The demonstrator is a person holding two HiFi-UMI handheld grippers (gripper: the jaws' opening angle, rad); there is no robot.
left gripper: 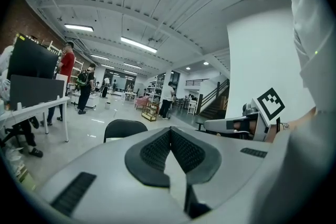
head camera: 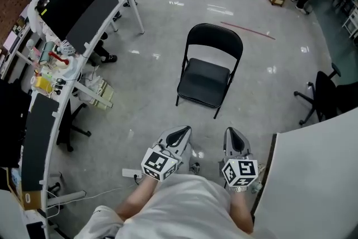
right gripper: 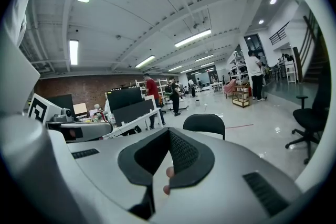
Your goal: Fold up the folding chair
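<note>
Chair [head camera: 208, 73] stands open on floor [head camera: 151, 95], untouched.
Left gripper [head camera: 180, 132] and right gripper [head camera: 234, 137] both closed, empty, short of it.

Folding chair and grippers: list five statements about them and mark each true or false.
1. The folding chair stands unfolded. True.
2. The left gripper grips the chair's backrest. False: it is shut on nothing, short of the chair.
3. The right gripper has its jaws together. True.
4. The desks stand at the head view's right. False: they line its left side.
5. Something lies on the chair's seat. False: the seat is bare.
</note>
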